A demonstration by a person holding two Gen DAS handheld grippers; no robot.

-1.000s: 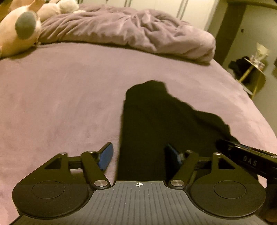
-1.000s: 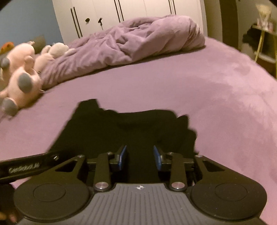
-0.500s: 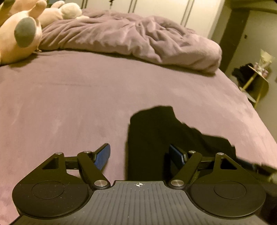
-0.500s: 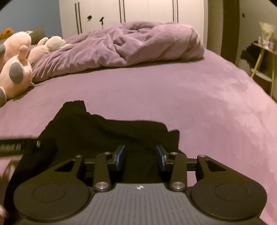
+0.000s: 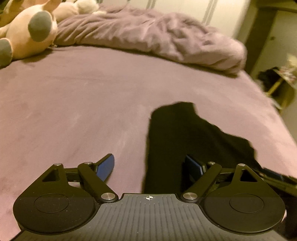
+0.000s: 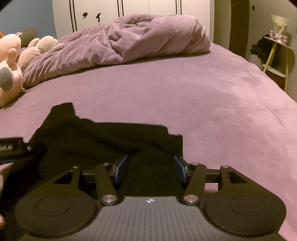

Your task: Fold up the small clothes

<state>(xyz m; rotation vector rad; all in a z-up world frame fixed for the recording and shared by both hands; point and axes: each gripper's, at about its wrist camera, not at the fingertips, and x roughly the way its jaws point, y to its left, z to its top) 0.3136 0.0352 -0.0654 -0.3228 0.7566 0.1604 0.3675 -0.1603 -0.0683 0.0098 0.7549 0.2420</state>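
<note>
You're working on a bed (image 6: 185, 96) covered in a purple sheet, dim warm light, bedroom around it. Nearest to you, your left gripper (image 5: 151, 166) is sitting with its blue pads spread wide and nothing between them being pinched; its left finger is hanging over bare sheet while the right finger is lying against the near edge of the black garment (image 5: 185, 137). Your right gripper (image 6: 150, 167) is also standing apart at the jaws, both blue pads hovering right at the garment's near edge, with dark fabric showing in the gap; whether the pads are touching the cloth is too dark to tell. The garment is lying flat on the sheet just ahead of both grippers, spread wide near you and narrowing to one strip that is pointing away toward the far side of the bed. In the right wrist view part of the other gripper is poking in at the left edge, beside the garment. Farther off, a rumpled purple duvet (image 6: 118, 42) is piled across the bed, pink plush toys (image 5: 29, 35) are resting at its left end, white wardrobe doors (image 6: 133, 11) are standing behind, and a small yellow side table (image 6: 278, 55) is standing off to the right.
</note>
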